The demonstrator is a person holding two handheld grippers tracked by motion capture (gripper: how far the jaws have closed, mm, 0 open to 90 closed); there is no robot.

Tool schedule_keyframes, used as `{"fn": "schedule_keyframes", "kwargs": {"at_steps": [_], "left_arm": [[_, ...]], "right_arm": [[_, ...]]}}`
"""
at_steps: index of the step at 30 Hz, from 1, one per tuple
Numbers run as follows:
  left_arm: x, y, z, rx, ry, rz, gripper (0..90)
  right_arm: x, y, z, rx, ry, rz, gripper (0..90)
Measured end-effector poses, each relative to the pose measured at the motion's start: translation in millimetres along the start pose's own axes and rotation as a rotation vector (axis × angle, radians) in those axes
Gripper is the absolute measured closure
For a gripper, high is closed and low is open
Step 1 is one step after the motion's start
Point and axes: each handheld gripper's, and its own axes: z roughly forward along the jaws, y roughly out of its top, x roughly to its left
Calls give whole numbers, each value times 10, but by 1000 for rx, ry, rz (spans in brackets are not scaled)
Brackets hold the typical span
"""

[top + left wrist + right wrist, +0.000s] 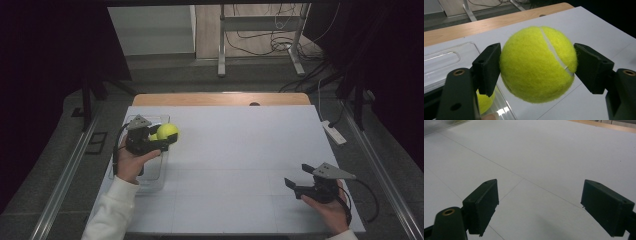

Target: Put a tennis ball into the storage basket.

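A yellow tennis ball [168,132] [537,63] is clamped between the two black jaws of my left gripper [166,140] [537,68], held just above the right edge of a clear plastic tray [150,175] [446,62] at the table's left. A second yellow ball [154,136] [484,101] lies in that tray, mostly hidden behind the gripper. My right gripper [298,176] [540,205] rests low over the white table near the front right, jaws wide apart with nothing between them.
The white table sheet [235,150] stretches between the two hands. A wooden table edge [220,98] runs along the far side. Beyond it are metal stand legs [221,45] and cables [280,42] on the floor.
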Motion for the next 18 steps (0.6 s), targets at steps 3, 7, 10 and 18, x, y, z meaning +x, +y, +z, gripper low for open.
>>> {"fn": "schedule_keyframes", "kwargs": {"at_steps": [3, 7, 10, 18], "left_arm": [[1, -4, -6, 3, 17, 8, 271], [22, -6, -5, 4, 18, 5, 271], [37, -11, -12, 4, 22, 2, 271], [59, -11, -74, -9, 28, -3, 271]], "right_arm": [[-2, 0, 1, 0, 1, 0, 151], [-4, -2, 6, 2, 1, 0, 150], [-8, -4, 2, 1, 0, 1, 151], [-4, 0, -1, 1, -2, -2, 151]]}}
